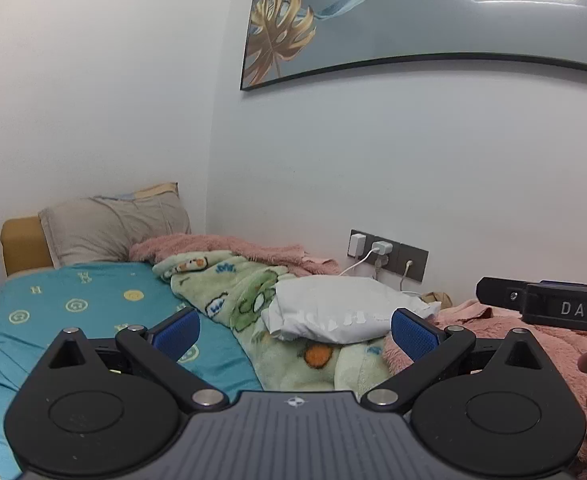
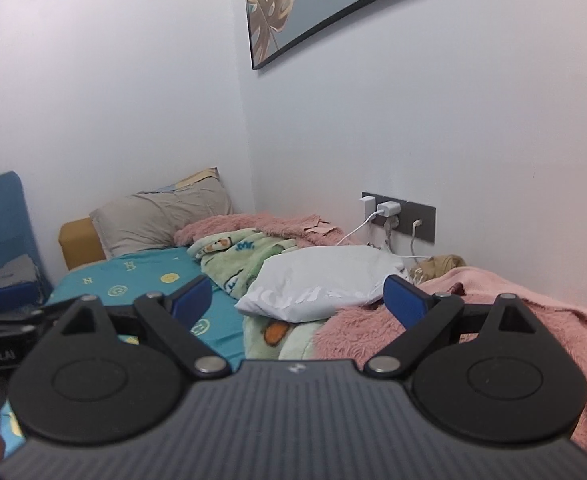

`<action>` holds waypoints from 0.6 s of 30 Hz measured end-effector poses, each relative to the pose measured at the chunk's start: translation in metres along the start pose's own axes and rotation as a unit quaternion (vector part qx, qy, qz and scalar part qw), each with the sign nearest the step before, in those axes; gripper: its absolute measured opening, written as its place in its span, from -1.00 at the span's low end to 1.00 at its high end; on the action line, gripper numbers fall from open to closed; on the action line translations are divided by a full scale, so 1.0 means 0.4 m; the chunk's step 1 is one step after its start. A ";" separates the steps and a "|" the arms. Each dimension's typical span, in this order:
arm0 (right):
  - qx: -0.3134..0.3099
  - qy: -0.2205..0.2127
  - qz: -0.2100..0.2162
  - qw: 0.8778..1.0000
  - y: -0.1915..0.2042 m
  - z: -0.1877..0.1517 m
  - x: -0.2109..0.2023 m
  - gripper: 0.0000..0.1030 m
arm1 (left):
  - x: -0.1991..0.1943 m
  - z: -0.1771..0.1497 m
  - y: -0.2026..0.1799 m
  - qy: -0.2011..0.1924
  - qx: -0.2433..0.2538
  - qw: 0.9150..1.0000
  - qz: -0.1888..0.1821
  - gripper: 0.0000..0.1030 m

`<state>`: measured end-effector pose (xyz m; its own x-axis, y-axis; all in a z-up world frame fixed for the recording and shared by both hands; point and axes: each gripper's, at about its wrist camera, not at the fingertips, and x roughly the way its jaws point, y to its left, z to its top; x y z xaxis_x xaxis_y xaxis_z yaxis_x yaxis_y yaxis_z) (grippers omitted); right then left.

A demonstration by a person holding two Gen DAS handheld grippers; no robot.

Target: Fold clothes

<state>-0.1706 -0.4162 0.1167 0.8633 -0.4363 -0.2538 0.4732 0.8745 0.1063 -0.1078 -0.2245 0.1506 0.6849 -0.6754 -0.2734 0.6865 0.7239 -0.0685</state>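
Both black hand-held grippers, left [image 1: 295, 330] and right [image 2: 297, 300], spread wide, empty; straight ahead lay white crumpled garment [image 1: 345, 314] (long axis left-right), on green fleece blanket [image 1: 229, 292], neither gripper clearly nearer.

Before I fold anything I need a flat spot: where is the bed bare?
Bare: the teal sheet between the grey pillow and the green blanket. Crowded: the wall side, with the white garment, pink blanket and charger cables.
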 end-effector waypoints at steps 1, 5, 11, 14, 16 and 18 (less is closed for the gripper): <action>-0.003 0.000 -0.002 1.000 0.002 -0.001 0.002 0.83 | 0.004 -0.003 0.005 0.002 -0.001 1.000 0.002 0.99; -0.019 -0.004 -0.011 1.000 0.011 -0.006 0.008 0.83 | 0.018 -0.012 0.022 0.008 -0.006 1.000 0.004 0.99; -0.034 0.002 -0.015 0.999 0.027 -0.022 0.028 0.83 | 0.031 -0.022 0.032 0.014 -0.003 1.000 0.012 0.99; -0.029 0.007 -0.013 0.999 0.028 -0.031 0.036 0.83 | 0.040 -0.029 0.040 0.019 -0.008 1.000 0.013 0.99; -0.028 0.010 -0.011 1.000 0.029 -0.036 0.039 0.83 | 0.046 -0.032 0.040 0.020 -0.005 1.000 0.016 0.99; -0.029 0.010 -0.012 0.999 0.031 -0.038 0.041 0.83 | 0.049 -0.035 0.042 0.017 -0.010 1.000 0.024 0.99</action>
<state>-0.1532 -0.4095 0.0992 0.8482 -0.4526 -0.2751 0.4816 0.8752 0.0450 -0.0864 -0.2233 0.1305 0.7075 -0.6356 -0.3089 0.6487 0.7576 -0.0730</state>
